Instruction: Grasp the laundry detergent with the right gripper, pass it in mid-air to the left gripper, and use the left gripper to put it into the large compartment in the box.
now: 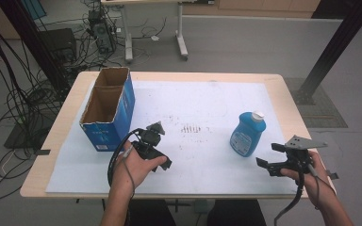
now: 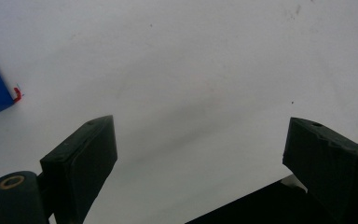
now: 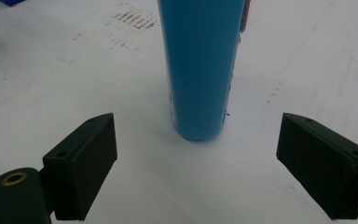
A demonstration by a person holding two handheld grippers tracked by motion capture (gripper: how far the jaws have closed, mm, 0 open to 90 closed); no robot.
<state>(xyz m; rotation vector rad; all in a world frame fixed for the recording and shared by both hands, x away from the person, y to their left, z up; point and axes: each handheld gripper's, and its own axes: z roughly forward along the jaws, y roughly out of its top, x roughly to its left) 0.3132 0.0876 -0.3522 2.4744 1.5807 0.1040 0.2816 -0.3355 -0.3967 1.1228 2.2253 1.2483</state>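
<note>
The blue bottle (image 1: 248,133) stands upright right of centre in the high view, just ahead of the spread, empty right tongs (image 1: 269,160), so a careless approach could topple it, while the left tongs (image 1: 153,132), also spread, hang near the cardboard box (image 1: 108,109).

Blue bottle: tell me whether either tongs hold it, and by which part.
Nothing is held. The right tongs stand open, short of the upright blue bottle. The left tongs are open over the bare white mat.
</note>
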